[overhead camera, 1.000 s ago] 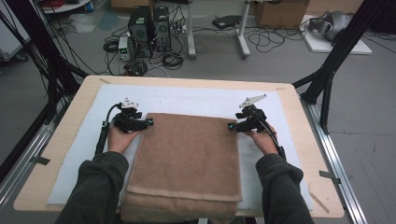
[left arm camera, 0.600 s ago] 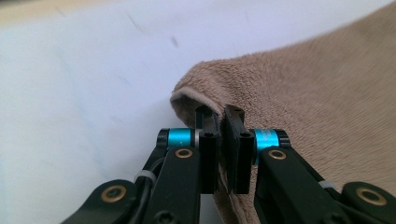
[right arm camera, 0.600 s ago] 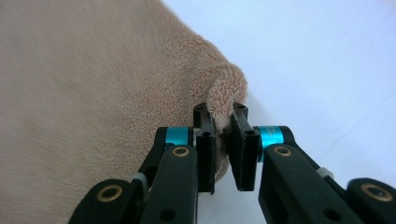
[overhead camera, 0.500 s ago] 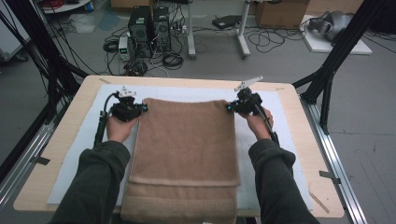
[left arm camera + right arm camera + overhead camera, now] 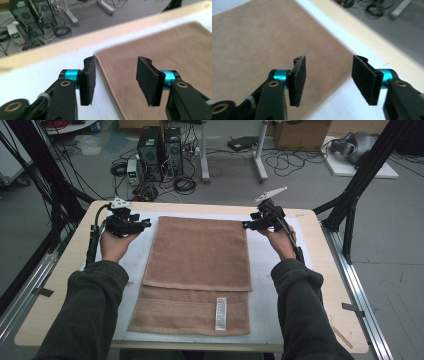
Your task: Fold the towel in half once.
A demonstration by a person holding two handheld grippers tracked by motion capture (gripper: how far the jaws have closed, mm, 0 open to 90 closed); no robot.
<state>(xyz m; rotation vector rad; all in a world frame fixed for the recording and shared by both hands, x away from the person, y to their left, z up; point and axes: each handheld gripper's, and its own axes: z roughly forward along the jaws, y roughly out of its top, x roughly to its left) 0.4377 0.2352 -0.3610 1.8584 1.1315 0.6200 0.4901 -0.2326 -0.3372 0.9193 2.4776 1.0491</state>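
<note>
the high view shows the folded towel [image 5: 200, 255] with its label; the left gripper [image 5: 116, 78] and right gripper [image 5: 328, 80], jaws just opened, hold nothing above its far corners

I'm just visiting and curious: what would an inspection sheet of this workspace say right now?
Surface: wooden table with a white mat on it.
Job's things: brown towel lies flat, folded over, white label showing near the front edge.
Clutter: nothing seen on the table.
Grippers: left gripper and right gripper have just been opening, nothing between the jaws, each beside a far towel corner.
Cables: black cable trails from the left gripper.
Surroundings: computer towers, loose wires on the floor.
</note>
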